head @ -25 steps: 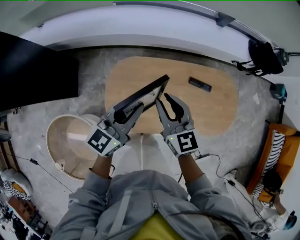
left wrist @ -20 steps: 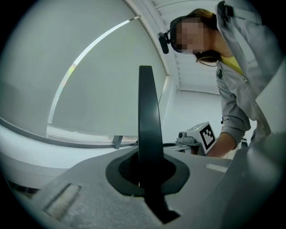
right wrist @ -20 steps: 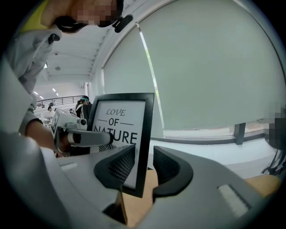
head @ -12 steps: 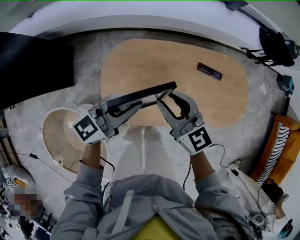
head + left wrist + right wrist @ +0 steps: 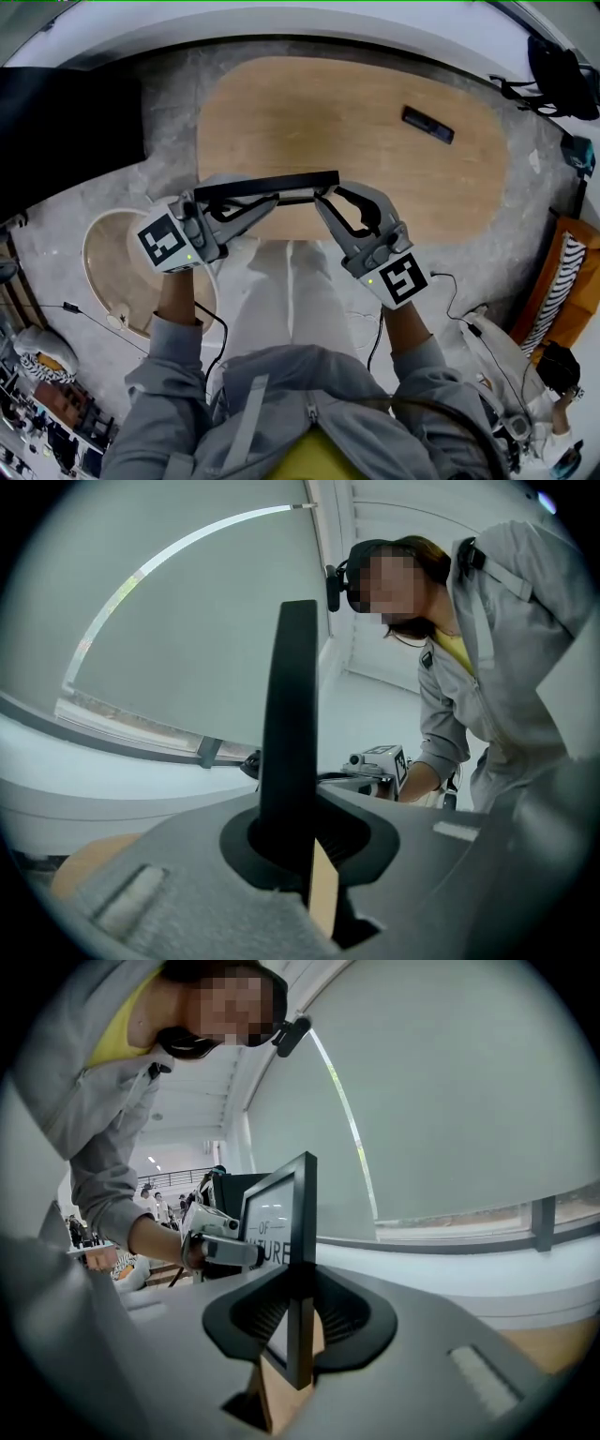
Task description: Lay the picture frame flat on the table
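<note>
The picture frame (image 5: 267, 184) is black and shows edge-on, held level over the near edge of the wooden table (image 5: 375, 112). My left gripper (image 5: 214, 201) is shut on the frame's left end, and the dark edge (image 5: 291, 714) runs up out of its jaws (image 5: 300, 846). My right gripper (image 5: 326, 195) has the frame's right end between its jaws, which are closing, with the pads against the thin edge (image 5: 298, 1321). In the right gripper view the glass face with print (image 5: 272, 1227) shows. Each gripper appears in the other's view: left (image 5: 220, 1241), right (image 5: 380, 761).
A small black bar-shaped object (image 5: 428, 124) lies on the table's far right. A round light basket (image 5: 108, 272) stands on the floor at left, below a large black block (image 5: 56, 131). An orange seat with a striped cushion (image 5: 562, 281) is at the right edge. My legs are under the frame.
The frame has swung from a steep diagonal to level, parallel with the table's near edge. The left gripper has moved left and the right gripper has stayed at the frame's right end.
</note>
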Motion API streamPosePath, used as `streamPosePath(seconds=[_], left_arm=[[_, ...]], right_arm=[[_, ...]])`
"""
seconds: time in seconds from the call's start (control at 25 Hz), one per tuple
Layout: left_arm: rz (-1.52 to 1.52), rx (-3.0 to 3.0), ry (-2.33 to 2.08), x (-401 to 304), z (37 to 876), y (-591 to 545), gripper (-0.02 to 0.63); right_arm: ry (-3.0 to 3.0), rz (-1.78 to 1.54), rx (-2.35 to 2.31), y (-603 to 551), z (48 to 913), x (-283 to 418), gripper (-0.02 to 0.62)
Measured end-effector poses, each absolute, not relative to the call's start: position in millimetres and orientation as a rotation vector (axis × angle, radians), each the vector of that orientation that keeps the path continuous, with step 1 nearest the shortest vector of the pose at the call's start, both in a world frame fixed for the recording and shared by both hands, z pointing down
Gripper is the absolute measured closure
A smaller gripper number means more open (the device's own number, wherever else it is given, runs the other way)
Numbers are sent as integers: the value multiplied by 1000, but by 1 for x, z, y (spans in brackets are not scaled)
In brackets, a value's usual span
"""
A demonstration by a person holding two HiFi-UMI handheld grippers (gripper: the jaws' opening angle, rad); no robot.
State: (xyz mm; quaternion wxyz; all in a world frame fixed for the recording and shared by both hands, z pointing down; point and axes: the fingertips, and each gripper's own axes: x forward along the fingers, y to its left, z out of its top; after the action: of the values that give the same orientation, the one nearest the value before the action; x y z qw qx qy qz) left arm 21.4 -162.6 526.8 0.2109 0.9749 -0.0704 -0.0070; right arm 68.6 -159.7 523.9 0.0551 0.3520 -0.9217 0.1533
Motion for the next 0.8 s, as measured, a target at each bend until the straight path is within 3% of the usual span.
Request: streamPosePath(seconds=[0.24,0.44,0.76,0.8], left_arm=[[-41,2675,-390,20,535,-185,506],[29,2615,-557,15,558,-198,366],[74,2478,-737,-7,589,-202,361],[89,2464,-751,-8,594,-202,389]], right_arm=[[-2756,514,1163,-165,534,80,518],[-2722,545,1236,-170,547,98,518],[-2676,561,1278,-175,571,111,520],[-2671,571,1282,-176,574,111,520]])
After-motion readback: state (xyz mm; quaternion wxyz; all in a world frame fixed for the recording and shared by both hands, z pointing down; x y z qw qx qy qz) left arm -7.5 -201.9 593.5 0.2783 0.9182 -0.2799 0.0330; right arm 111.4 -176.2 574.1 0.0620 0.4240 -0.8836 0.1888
